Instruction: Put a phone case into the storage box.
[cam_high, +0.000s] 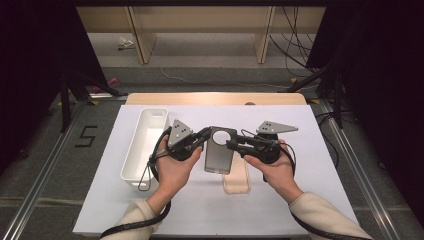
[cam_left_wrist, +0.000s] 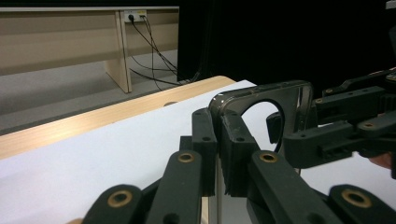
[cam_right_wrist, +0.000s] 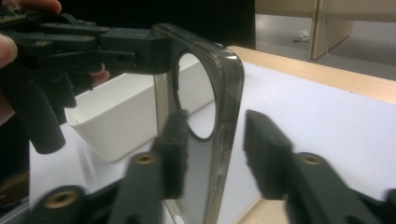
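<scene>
Two grippers meet on one thing: a smoky translucent phone case (cam_high: 219, 150) with a large round camera cutout, held up off the white table sheet (cam_high: 310, 165) between my hands. My left gripper (cam_high: 204, 134) has its jaws clamped tight on the case's upper left corner; in the left gripper view the pads pinch the case's rim (cam_left_wrist: 219, 140) with no gap showing. My right gripper (cam_high: 234, 144) comes in from the opposite side, and in the right gripper view its jaws stand apart, one on each face of the case's side wall (cam_right_wrist: 229, 116), straddling it without pressing it; the near jaw is blurred, so I cannot tell whether it brushes the back panel.

From the high view, the case's long axis runs roughly toward and away from me, cutout end farthest, and the case hangs between the grippers, nearer my left one, which carries it. So the case's right edge lies straight ahead of my right jaws, already between them. I judge that closing them there would give me a two-handed hold.

Below the case a second, beige phone case (cam_high: 236, 180) lies flat on the sheet, partly under it. A long white plastic bin (cam_high: 145, 145) stands just beyond my left hand (cam_high: 172, 170), lengthwise along the sheet's left side.
</scene>
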